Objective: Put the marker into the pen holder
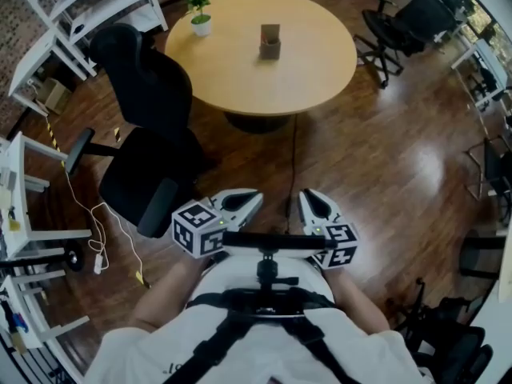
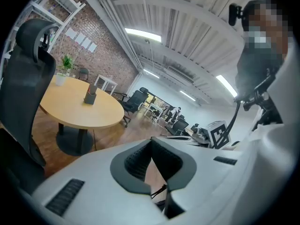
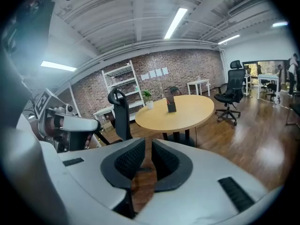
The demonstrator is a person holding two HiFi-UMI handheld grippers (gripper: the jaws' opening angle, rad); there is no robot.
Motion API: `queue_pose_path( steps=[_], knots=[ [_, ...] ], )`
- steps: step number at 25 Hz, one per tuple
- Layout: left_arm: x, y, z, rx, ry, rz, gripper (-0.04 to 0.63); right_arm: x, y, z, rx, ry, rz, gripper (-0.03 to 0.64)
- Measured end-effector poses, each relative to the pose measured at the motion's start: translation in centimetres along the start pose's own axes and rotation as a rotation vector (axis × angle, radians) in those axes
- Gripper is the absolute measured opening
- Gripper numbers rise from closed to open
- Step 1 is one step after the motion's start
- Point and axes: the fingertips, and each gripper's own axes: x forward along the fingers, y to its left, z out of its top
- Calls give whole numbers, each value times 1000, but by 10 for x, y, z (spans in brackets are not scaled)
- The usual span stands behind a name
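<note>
A dark pen holder [image 1: 270, 42] stands near the middle of a round wooden table [image 1: 240, 82], far ahead of me. It also shows in the left gripper view [image 2: 90, 95] and the right gripper view [image 3: 171, 105]. I cannot make out a marker in any view. Both grippers are held close to the person's body, above the wood floor. My left gripper [image 1: 254, 198] [image 2: 151, 142] has its pad tips touching, nothing between them. My right gripper [image 1: 308, 194] [image 3: 147, 146] shows a narrow gap between its pads, with only floor visible through it.
A black office chair [image 1: 148, 126] stands between me and the table's left side. A small potted plant [image 1: 199, 10] sits on the table. White shelving [image 1: 88, 6] and a loose cable [image 1: 96, 230] lie to the left, more black chairs [image 1: 400, 22] at the right.
</note>
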Motion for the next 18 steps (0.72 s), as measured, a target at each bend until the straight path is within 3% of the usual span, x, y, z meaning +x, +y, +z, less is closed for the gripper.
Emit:
queue_pose_path(
  steps=[6,14,18],
  knots=[
    [27,-25,-16,-23,14,27,-6,-17,-30,-19,27,43,17,34],
    [27,-40,-19,-40,-3,74,-6,-22,-26,-11,-5,-2,114,34],
    [21,-38,-15,-44,-2,72,-6,-22,-22,-10,26,4,107,34]
  ],
)
